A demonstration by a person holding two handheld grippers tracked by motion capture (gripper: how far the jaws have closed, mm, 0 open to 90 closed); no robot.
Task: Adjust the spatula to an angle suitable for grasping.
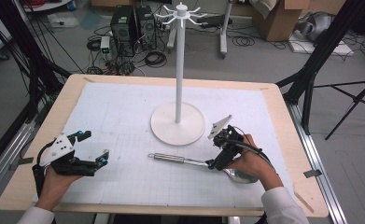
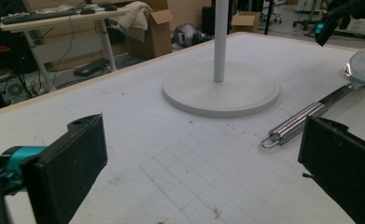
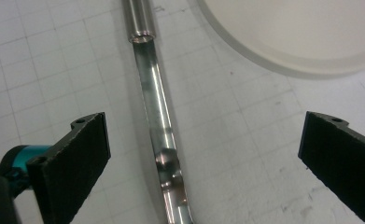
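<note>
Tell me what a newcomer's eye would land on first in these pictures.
Most striking is the tall white stand with hook arms on top, rising from its round base mid-table. In front of it a shiny metal ladle lies flat on the gridded mat, handle toward the person's left. The right gripper hovers open over the ladle's shaft, while the left gripper, open, sits off to the left.

ladle (image 1: 189,161) | steel, lying flat on mat | bowl right | just before white stand base (image 1: 178,123)
</note>
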